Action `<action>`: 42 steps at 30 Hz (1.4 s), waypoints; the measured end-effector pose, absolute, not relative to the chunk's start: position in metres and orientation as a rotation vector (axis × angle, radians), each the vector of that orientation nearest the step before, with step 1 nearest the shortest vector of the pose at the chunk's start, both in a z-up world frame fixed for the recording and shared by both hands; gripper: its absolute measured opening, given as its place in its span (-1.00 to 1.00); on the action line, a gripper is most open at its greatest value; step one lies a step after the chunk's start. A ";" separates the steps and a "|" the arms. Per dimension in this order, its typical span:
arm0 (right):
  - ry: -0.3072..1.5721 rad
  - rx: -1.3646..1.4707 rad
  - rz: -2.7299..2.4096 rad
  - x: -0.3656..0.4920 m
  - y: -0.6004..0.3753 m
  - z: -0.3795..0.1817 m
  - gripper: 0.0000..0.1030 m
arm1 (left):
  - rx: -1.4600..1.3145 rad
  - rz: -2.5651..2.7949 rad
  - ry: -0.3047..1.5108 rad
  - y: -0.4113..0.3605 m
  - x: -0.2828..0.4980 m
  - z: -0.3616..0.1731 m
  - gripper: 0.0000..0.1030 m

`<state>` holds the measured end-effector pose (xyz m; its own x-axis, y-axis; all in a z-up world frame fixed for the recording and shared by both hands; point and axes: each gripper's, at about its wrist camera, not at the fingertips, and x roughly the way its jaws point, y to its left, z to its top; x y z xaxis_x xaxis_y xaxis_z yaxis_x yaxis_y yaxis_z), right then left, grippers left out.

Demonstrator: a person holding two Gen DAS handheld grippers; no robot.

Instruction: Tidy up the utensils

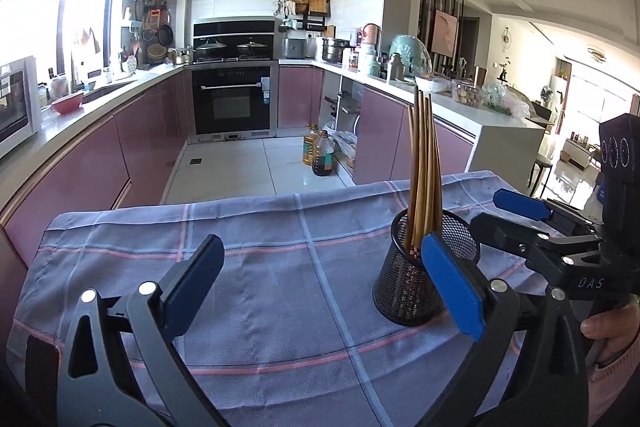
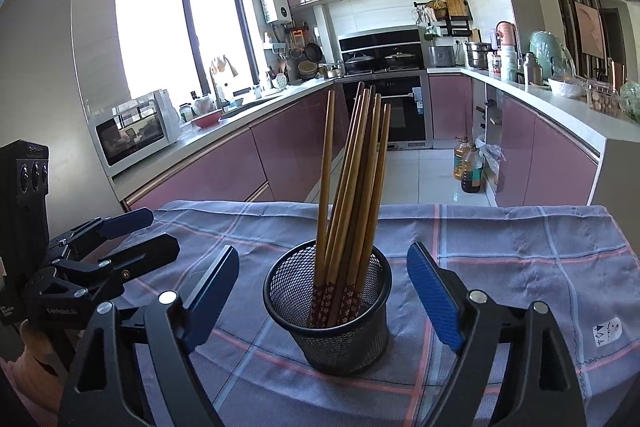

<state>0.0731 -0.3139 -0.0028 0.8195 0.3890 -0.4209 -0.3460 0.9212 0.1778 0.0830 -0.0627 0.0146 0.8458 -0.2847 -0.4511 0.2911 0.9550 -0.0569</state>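
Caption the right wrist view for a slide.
Open right gripper frames a mesh holder of chopsticks on a checked cloth.

My left gripper [image 1: 324, 287] shows black curved arms, silver round screws and blue finger pads [image 1: 452, 287]. My right gripper [image 2: 324, 291] has the same build, with white lettering on its black body. A pink knitted sleeve [image 1: 616, 379] covers my wrist.

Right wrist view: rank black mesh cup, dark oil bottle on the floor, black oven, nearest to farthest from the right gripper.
From the right gripper:
1. Black mesh cup, between the open jaws, holding chopsticks.
2. Dark oil bottle, on the floor tiles, right of centre.
3. Black oven, under the far counter.
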 end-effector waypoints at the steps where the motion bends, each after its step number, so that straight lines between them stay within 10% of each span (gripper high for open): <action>1: 0.463 0.092 0.391 0.071 -0.312 -0.003 0.72 | 0.017 -0.288 0.463 -0.060 0.078 0.015 0.89; 42: 0.164 -0.025 0.227 -0.004 -0.277 -0.003 0.87 | 0.003 -0.042 0.217 -0.018 -0.015 0.031 0.89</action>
